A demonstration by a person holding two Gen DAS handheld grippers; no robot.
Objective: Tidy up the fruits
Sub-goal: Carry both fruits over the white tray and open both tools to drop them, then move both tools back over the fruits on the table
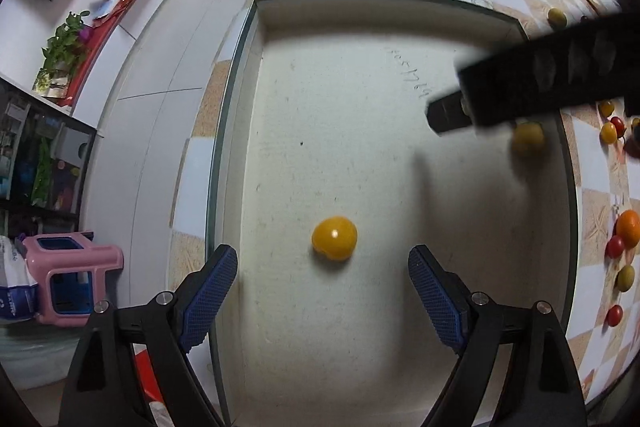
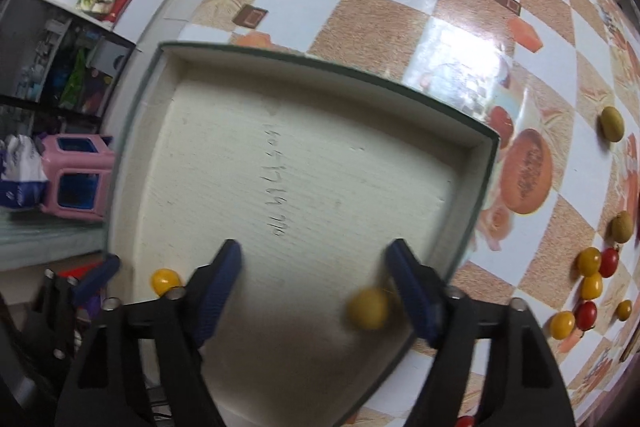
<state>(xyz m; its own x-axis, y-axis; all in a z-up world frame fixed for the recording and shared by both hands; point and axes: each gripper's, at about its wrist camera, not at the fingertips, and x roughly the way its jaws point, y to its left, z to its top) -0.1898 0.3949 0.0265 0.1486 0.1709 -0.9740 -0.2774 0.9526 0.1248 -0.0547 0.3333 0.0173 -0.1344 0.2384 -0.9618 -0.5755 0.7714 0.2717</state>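
The left gripper (image 1: 322,291) is spread wide over the tray (image 1: 256,39), holding nothing; a yellow tomato (image 1: 334,238) lies on the tray floor just ahead of its pads. The right gripper (image 2: 314,287) is spread too, and a blurred yellow fruit (image 2: 368,308) sits just beside its right finger, whether touching I cannot tell. Past the tray, loose fruits (image 2: 590,281) lie on the checked tablecloth (image 2: 380,27). Faint handwriting (image 2: 276,187) on the tray floor is unreadable.

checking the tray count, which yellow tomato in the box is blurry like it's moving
The yellow tomato beside the right tool's right finger, near the box's right wall. The other tomato, by the left wall, looks sharp.
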